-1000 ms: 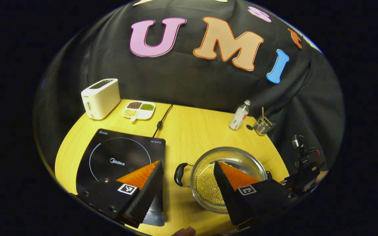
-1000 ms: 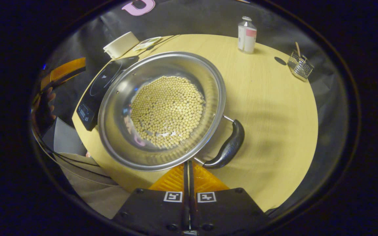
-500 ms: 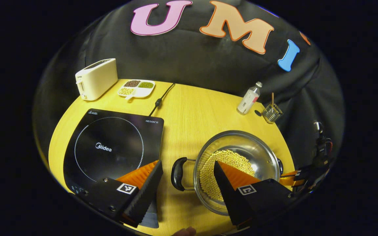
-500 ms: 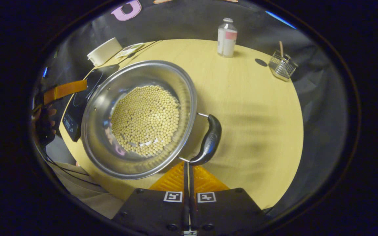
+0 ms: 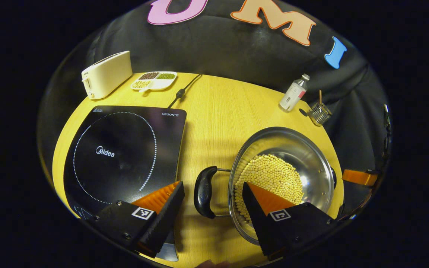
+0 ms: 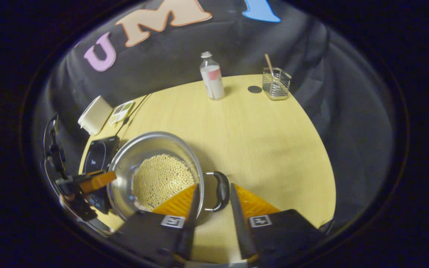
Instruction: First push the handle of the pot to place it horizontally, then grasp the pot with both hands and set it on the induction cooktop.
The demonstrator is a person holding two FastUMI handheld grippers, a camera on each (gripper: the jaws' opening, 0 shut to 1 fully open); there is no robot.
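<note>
On table (image 5: 214,111): one pot (image 5: 304,156), two handles, one cooktop (image 5: 125,149)

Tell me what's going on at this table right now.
A person is working a claw in each hand around a shiny steel pot of pale yellow beans on the round wooden table. The left claw is open around the pot's black left handle; the right claw is open around its black right handle. The pot sits beside the black induction cooktop, not yet on it.
</note>
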